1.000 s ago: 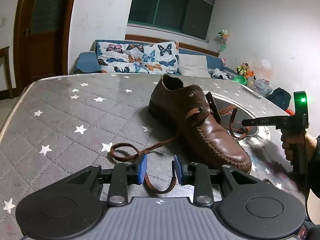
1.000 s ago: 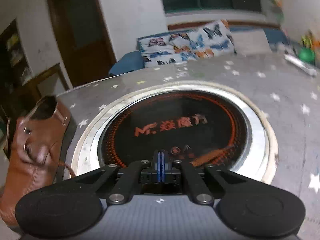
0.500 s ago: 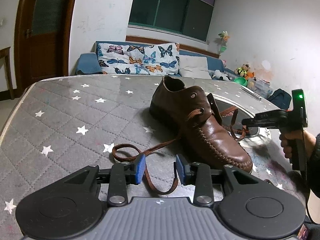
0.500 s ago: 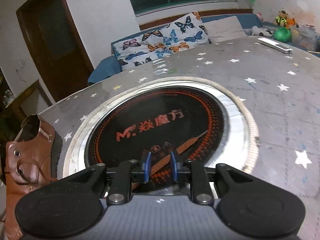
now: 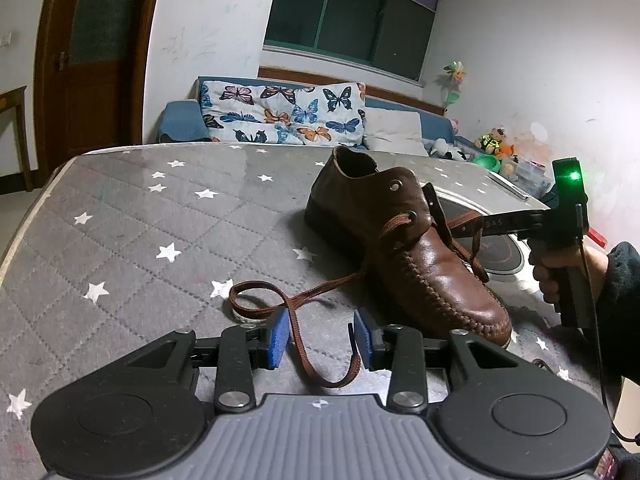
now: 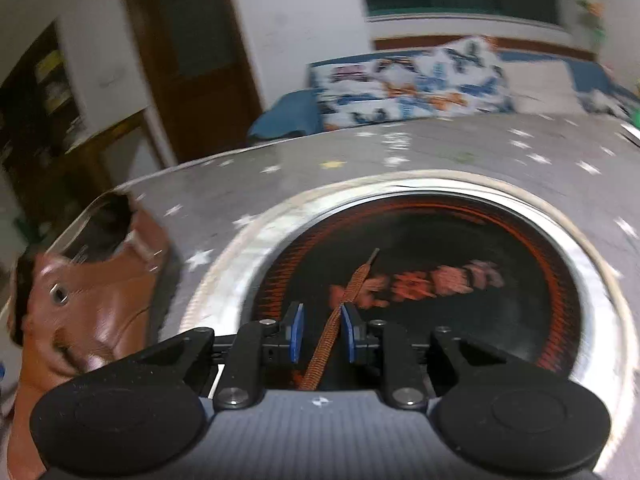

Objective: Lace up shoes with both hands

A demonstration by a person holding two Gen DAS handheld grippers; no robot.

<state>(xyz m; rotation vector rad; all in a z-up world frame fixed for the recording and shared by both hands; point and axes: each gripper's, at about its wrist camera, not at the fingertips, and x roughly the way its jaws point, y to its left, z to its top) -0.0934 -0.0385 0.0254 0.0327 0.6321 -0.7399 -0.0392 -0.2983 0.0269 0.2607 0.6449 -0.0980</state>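
Note:
A brown leather shoe (image 5: 404, 240) lies on the grey star-patterned table, toe toward me. Its brown lace (image 5: 296, 312) runs from a left eyelet, loops on the table and passes between the open blue pads of my left gripper (image 5: 322, 338). In the right wrist view my right gripper (image 6: 322, 338) is open, with the other lace end (image 6: 344, 316) lying between its pads, not clamped. The shoe (image 6: 84, 312) shows blurred at the left there. The right gripper (image 5: 492, 226) also shows beside the shoe's right side in the left wrist view.
A round black induction cooktop (image 6: 440, 280) with a metal rim is set into the table under the right gripper. A sofa with butterfly cushions (image 5: 280, 116) stands behind the table. A white remote (image 5: 508, 188) lies at the far right.
The right gripper opened from fully shut, letting go of the lace end, and swung left toward the shoe. The left gripper stayed open and edged slightly forward.

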